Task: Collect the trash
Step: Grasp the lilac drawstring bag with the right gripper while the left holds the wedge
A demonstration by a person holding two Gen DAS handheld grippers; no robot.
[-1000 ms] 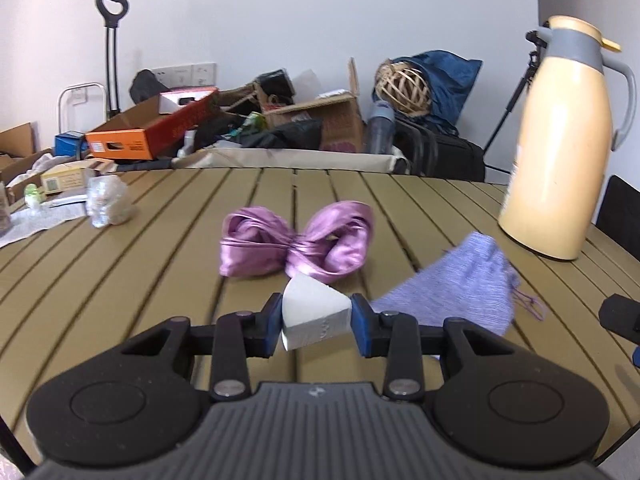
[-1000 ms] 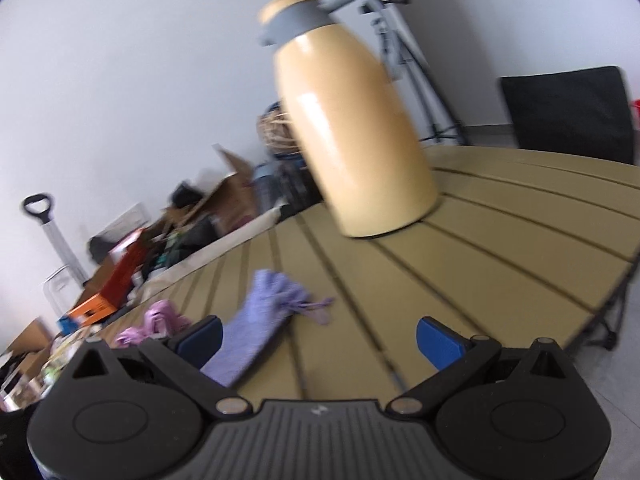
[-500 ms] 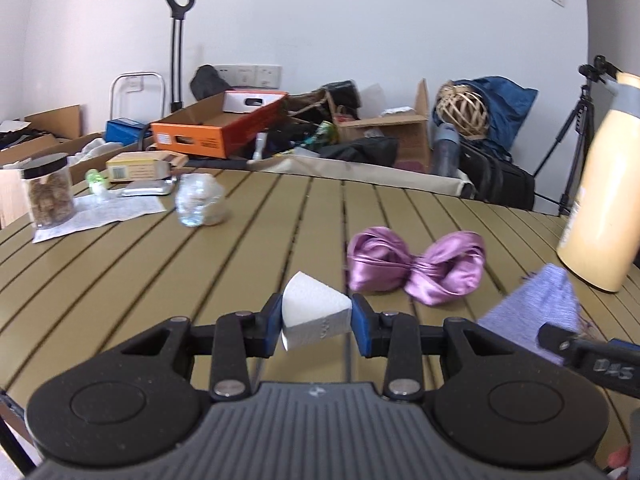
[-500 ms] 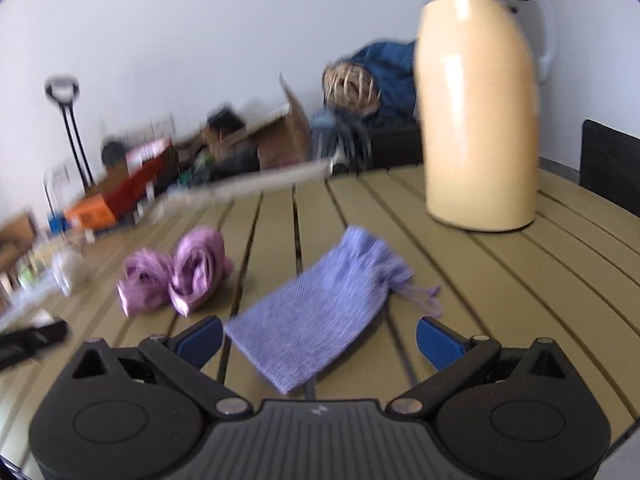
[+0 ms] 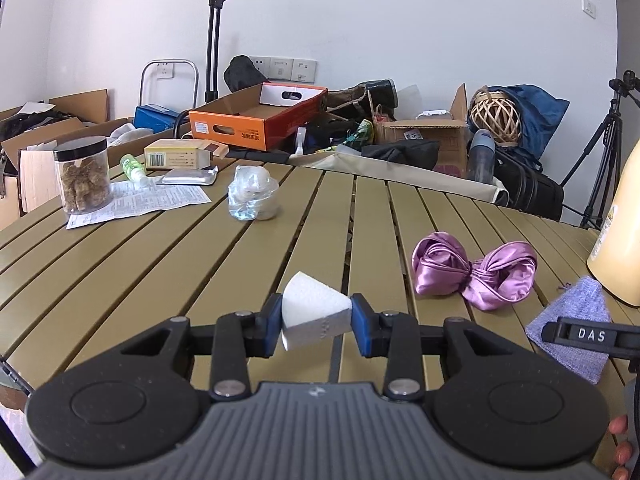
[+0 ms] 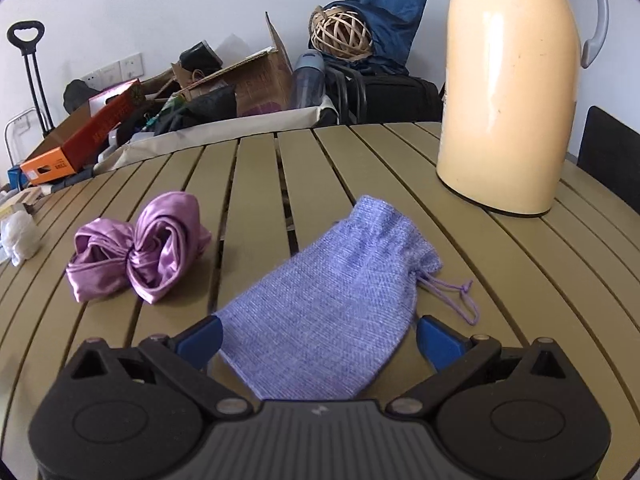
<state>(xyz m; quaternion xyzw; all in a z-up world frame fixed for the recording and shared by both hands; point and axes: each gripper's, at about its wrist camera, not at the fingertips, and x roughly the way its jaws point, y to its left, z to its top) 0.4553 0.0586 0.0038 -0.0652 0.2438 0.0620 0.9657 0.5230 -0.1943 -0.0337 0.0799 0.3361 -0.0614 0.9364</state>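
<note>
While the left gripper (image 5: 317, 322) is clenched on a white foam wedge (image 5: 314, 312), pinching it by its flat sides above the slatted table (image 5: 160, 264), the right gripper (image 6: 318, 338) hangs with its jaws spread wide over the lilac drawstring pouch (image 6: 332, 308), the blue pads apart from the cloth on either side. The wedge looks very light and slightly squashy, so a modest squeeze across its broad faces should hold it; pressing harder would likely only dent it. The pouch lies flat on the slats, between the purple satin bow (image 6: 140, 248) and the cream thermos jug (image 6: 508, 92), its gathered neck and loose cord pointing away toward the jug. It seems soft, limp and nearly weightless — it will probably sag and fold once lifted, not keep its shape. A pinch through the bunched neck, where the fabric is thickest, would likely give the surest hold; the flat body offers little to catch against the table. Farther off in the left view sits a crumpled clear plastic wrapper (image 5: 253, 196), light and crackly by the look of it, beside a printed paper sheet (image 5: 140, 204) and a jar (image 5: 85, 174).
</note>
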